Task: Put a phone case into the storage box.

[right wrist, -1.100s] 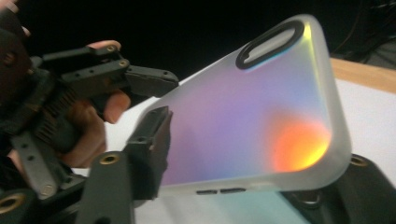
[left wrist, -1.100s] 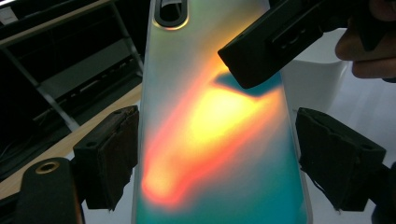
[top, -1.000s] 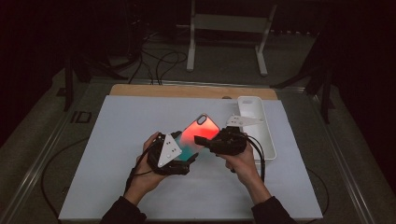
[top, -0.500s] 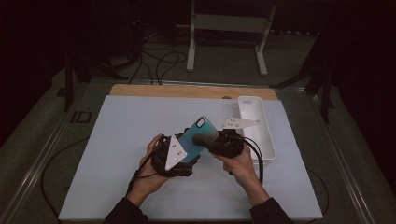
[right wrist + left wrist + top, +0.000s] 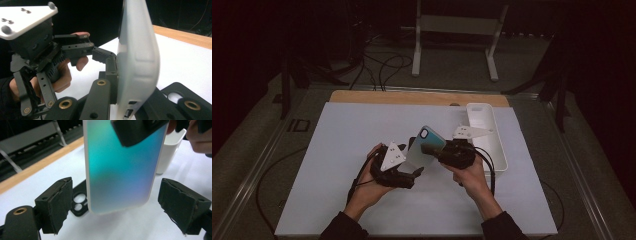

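1. While the right gripper (image 5: 432, 148) stays clenched on a phone (image 5: 424, 148), the fingers (image 5: 110, 75) pinch its thin edge; the phone stands tilted, lifted off the counter (image 5: 337, 150).
2. Left gripper (image 5: 412, 175): fingers (image 5: 53, 202) released and standing wide, having just spread further. The phone's lower end hangs between them, touching neither pad.
3. Phone back shows teal fading to grey-blue, pale rim, camera end up by the right fingers.
4. Black phone case (image 5: 80, 201) lies flat on the counter, just behind the left fingers and below the phone, camera cut-outs up.
5. White tray (image 5: 486, 135) sits on the counter beyond the right gripper, near it.
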`<control>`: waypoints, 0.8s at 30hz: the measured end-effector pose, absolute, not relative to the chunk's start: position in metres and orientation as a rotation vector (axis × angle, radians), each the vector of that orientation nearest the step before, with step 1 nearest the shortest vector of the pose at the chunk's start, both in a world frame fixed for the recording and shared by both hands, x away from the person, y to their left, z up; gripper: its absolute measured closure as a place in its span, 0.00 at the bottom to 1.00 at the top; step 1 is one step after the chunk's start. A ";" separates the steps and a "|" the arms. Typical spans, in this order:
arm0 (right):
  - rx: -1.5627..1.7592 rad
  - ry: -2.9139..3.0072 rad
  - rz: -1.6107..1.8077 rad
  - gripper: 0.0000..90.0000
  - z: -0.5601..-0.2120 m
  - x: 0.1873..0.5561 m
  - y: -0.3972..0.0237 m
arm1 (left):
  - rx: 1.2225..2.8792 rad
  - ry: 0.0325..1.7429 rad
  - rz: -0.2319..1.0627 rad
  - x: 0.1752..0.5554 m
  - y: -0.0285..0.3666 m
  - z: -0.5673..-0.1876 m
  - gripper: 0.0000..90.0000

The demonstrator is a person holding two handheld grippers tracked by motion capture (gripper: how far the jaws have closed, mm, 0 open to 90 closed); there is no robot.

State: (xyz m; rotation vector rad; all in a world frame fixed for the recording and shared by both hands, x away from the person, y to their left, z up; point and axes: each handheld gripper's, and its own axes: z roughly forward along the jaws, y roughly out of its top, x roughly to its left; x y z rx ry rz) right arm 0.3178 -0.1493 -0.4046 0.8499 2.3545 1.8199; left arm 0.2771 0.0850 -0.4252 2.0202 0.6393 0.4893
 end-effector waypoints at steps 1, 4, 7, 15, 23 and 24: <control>0.847 2.356 1.819 0.97 -0.405 0.318 -0.150 | 2.025 0.642 0.475 0.278 0.086 -0.426 0.14; 0.845 2.359 1.819 0.97 -0.405 0.318 -0.151 | 2.030 0.658 0.447 0.279 0.088 -0.428 0.13; 0.833 2.364 1.826 0.97 -0.404 0.317 -0.152 | 2.023 0.664 0.406 0.281 0.091 -0.430 0.11; 0.775 2.373 1.863 0.96 -0.402 0.314 -0.153 | 1.997 0.687 0.299 0.285 0.101 -0.431 0.02; 0.657 2.429 1.874 0.96 -0.400 0.311 -0.147 | 2.004 0.644 0.205 0.286 0.103 -0.434 0.02; 0.643 2.437 1.875 0.96 -0.400 0.310 -0.146 | 2.007 0.639 0.197 0.286 0.102 -0.434 0.02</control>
